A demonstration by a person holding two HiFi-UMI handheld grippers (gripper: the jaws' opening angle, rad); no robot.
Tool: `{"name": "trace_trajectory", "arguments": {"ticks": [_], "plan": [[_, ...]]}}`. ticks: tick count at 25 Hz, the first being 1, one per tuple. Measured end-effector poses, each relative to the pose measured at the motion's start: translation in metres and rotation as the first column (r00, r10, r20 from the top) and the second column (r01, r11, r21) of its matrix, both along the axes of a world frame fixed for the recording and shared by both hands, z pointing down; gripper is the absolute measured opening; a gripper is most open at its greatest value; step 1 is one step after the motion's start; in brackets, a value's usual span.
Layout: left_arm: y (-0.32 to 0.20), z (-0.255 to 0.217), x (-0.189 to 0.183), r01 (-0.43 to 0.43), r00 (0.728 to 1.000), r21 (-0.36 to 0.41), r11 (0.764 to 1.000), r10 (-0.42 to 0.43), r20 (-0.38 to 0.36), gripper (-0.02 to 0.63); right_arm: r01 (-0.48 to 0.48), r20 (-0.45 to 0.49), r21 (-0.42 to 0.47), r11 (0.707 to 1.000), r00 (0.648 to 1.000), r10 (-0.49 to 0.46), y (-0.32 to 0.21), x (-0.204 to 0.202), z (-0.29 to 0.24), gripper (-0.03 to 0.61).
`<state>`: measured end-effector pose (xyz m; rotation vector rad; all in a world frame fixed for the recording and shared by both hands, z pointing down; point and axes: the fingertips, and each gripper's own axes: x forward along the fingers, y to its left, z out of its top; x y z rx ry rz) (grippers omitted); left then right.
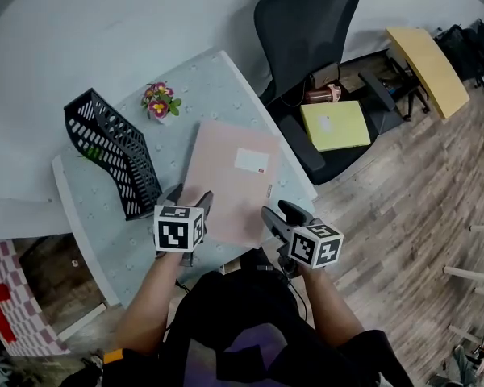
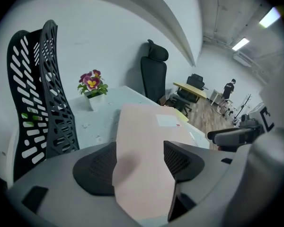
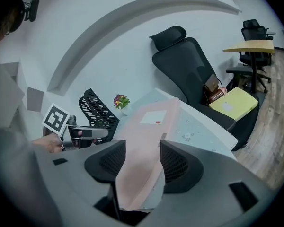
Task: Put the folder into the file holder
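A pink folder point(image 1: 230, 176) with a white label lies on the pale table point(image 1: 218, 87), its near edge at the table's front. To its left, apart from it, stands the black mesh file holder point(image 1: 113, 147). My left gripper point(image 1: 192, 196) is at the folder's near left corner and my right gripper point(image 1: 281, 214) at its near right corner. In the left gripper view the folder point(image 2: 146, 126) runs between wide-open jaws point(image 2: 141, 160), with the file holder point(image 2: 42, 93) at the left. In the right gripper view the folder point(image 3: 149, 126) also runs between open jaws point(image 3: 139, 162).
A small pot of pink flowers point(image 1: 160, 101) stands behind the file holder. A black office chair point(image 1: 306, 39) with a yellow pad point(image 1: 335, 125) on its seat is close to the table's right edge. A yellow desk point(image 1: 427, 67) stands further right on the wooden floor.
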<state>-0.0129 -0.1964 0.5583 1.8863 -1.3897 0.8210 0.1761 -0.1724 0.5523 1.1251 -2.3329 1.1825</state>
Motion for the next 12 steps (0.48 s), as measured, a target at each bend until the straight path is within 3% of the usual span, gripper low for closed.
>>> {"name": "trace_trajectory", "arguments": {"ticks": [5,12], "plan": [[-0.008,0.015,-0.012,0.056,0.998,-0.034,0.998,-0.056,-0.005,0.299,0.024,0.009,-0.037,0.999,1.0,-0.024,-0.011,0.0,0.012,0.235],[-0.016,0.03,-0.013,0.068,0.998,-0.084,0.994,-0.069,-0.005,0.304,0.041,0.012,-0.079,0.996,0.999,-0.04,-0.023,-0.001,0.025,0.245]]}}
